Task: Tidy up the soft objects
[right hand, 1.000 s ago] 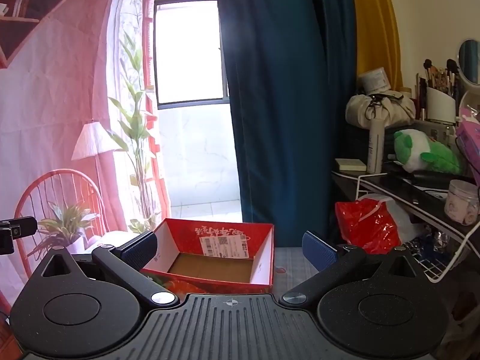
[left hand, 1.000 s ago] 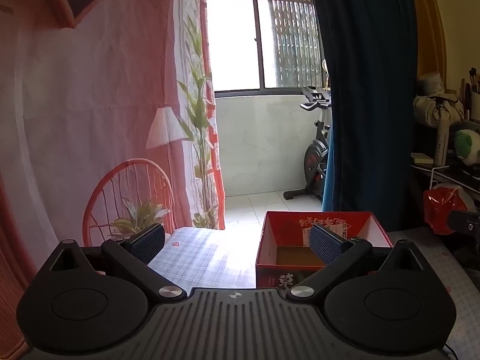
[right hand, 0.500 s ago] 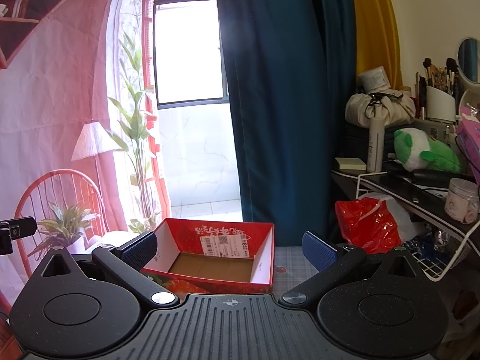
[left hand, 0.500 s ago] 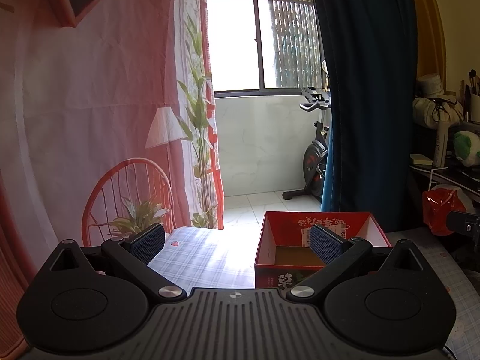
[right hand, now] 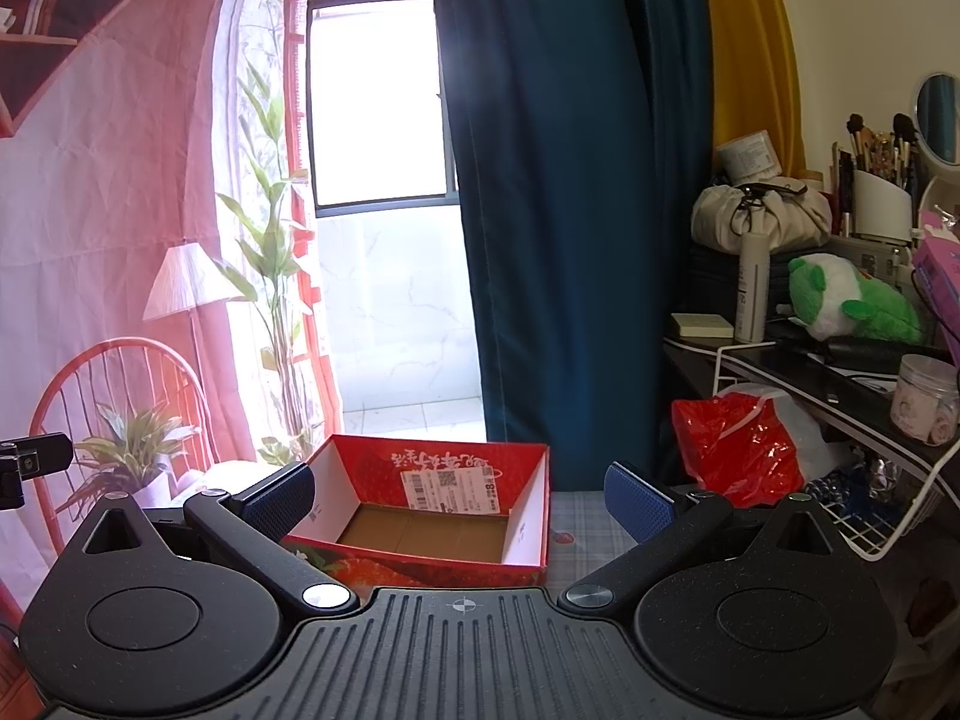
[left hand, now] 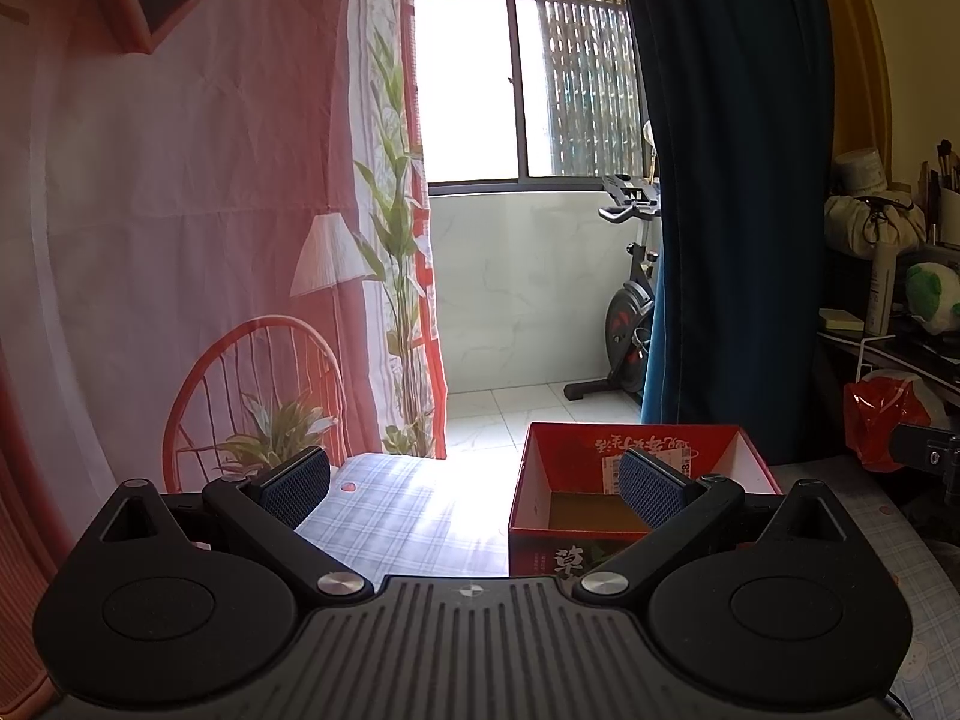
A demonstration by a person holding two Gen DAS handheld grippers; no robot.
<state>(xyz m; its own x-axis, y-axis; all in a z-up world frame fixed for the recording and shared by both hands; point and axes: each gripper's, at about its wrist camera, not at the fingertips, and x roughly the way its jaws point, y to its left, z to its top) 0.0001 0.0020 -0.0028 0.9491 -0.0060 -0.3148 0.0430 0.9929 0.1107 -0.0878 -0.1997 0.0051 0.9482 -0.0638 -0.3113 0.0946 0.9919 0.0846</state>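
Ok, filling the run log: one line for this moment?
left tool: open, holds nothing | right tool: open, holds nothing | red box: nothing inside | green plush toy: on shelf

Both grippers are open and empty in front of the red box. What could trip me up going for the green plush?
The green plush toy lies on a crowded shelf: a reach by the right gripper could tip the white bottle beside it. The wire rack below might snag a finger. The red box looks light and may slide if bumped.
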